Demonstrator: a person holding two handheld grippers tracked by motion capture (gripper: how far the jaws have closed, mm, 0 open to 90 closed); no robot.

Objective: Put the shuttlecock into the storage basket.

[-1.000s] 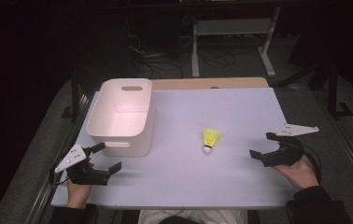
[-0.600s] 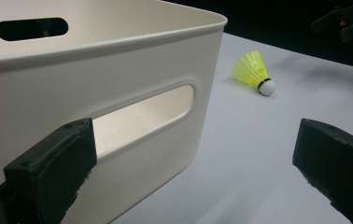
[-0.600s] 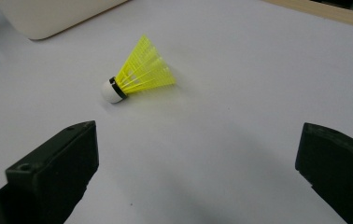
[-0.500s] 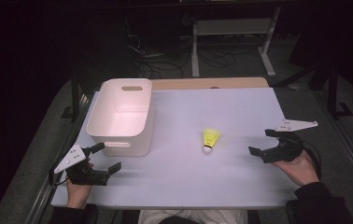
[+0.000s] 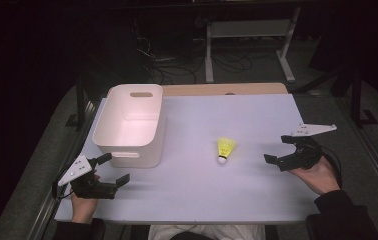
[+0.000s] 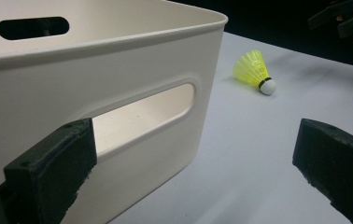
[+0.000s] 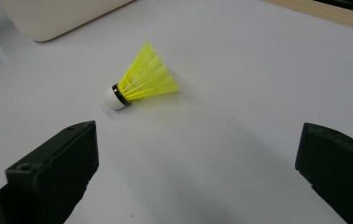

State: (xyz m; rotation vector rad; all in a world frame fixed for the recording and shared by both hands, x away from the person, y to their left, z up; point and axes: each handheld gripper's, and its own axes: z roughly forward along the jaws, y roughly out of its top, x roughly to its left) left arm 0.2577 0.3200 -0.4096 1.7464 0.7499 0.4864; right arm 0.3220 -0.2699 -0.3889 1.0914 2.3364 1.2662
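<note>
A yellow shuttlecock with a white cork lies on its side on the pale table, right of centre. My right gripper is open just to its right, with its jaws pointing at it. In the right gripper view the shuttlecock lies ahead of the wide-open right gripper, cork toward the left. My left gripper is open at the near left, beside the front of a white bin. The left gripper view shows the bin's handle slot close ahead and the shuttlecock farther off.
The bin is empty and stands at the table's left. A wooden strip runs along the far edge. Beyond it are a dark floor, cables and a metal stand. The other hand's gripper shows at the upper right of the left gripper view.
My right gripper has edged slightly left toward the shuttlecock. The left gripper, bin and shuttlecock have stayed put.
</note>
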